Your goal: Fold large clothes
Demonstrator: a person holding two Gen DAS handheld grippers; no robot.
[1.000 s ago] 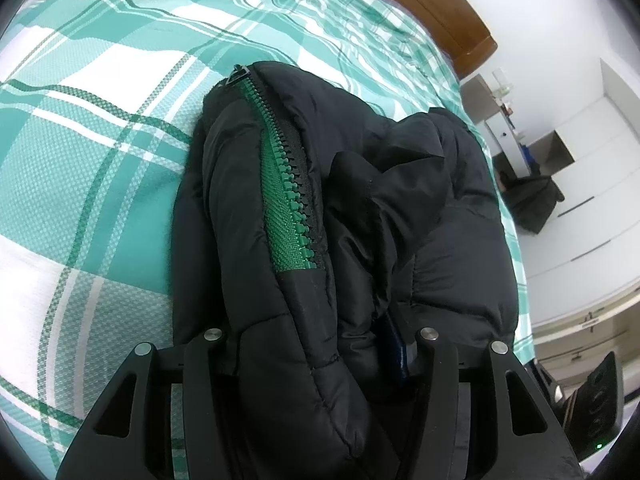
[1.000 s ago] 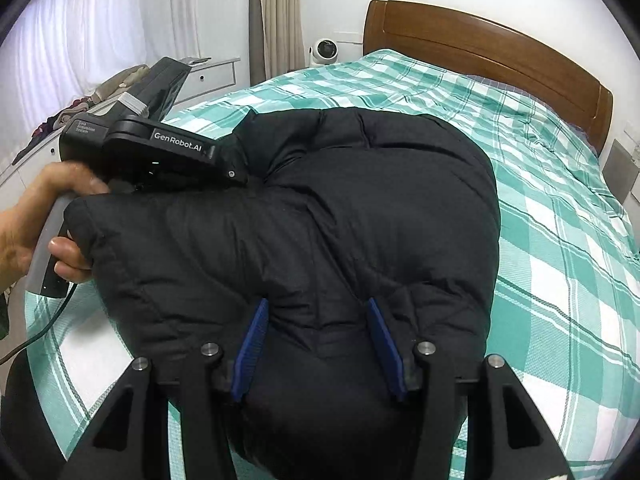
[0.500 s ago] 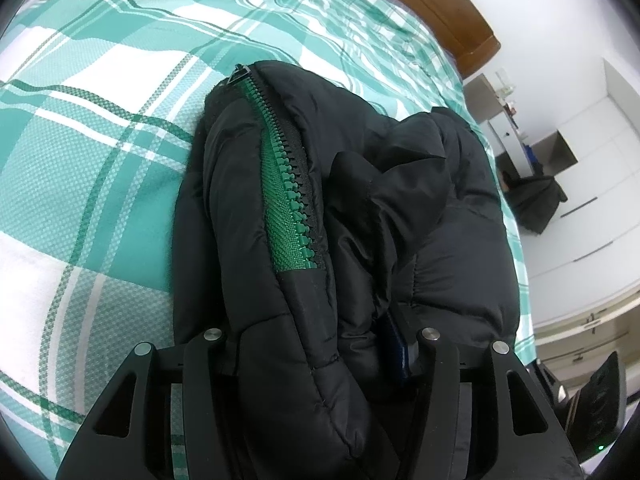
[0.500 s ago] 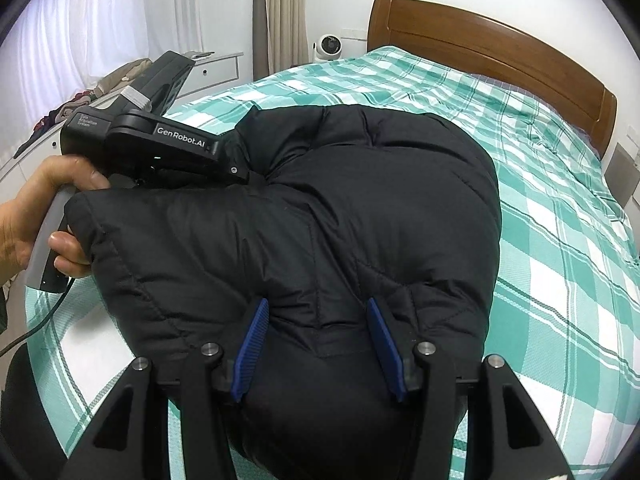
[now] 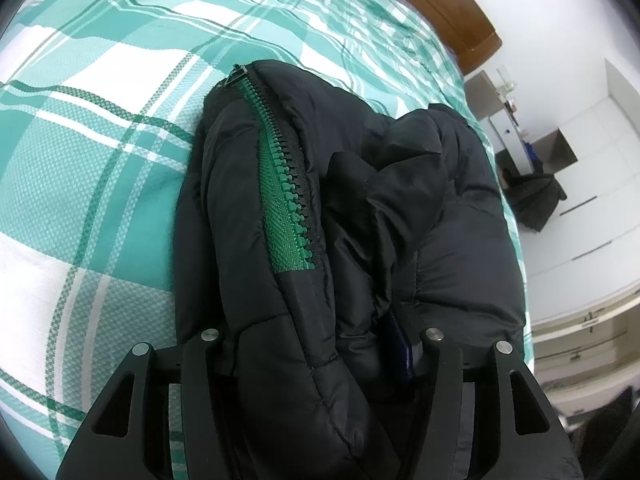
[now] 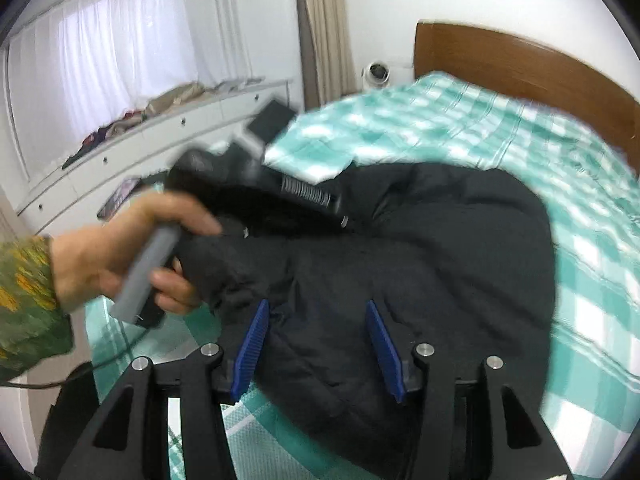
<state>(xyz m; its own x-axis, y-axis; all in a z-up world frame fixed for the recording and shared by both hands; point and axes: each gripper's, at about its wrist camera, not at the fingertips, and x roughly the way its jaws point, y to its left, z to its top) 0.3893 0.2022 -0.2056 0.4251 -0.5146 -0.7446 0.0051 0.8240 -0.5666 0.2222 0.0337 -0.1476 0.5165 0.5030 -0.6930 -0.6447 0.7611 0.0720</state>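
— Fabric first: what did the left wrist camera have in front of it?

— A puffy black quilted jacket [image 5: 360, 208] with a green zipper [image 5: 282, 184], bunched on the bed's teal-and-white checked cover [image 5: 100, 128]. The left gripper [image 5: 316, 344] had a thick fold of that jacket packed between its black fingers [image 5: 200, 364], clamped on it; only a sliver of one blue pad showed at the right. A brown wooden headboard [image 5: 452, 4] stood beyond.

— And the right wrist camera?

— The same jacket [image 6: 420, 260] lay heaped on the cover [image 6: 520, 128]. The right gripper [image 6: 316, 344] had its blue-padded fingers [image 6: 382, 348] spread wide, the jacket's near edge lying between them, neither pad visibly pressing it. At the left, blurred, a bare hand [image 6: 120, 256] in a green patterned sleeve held the other gripper's grey handle [image 6: 146, 272] against the jacket.
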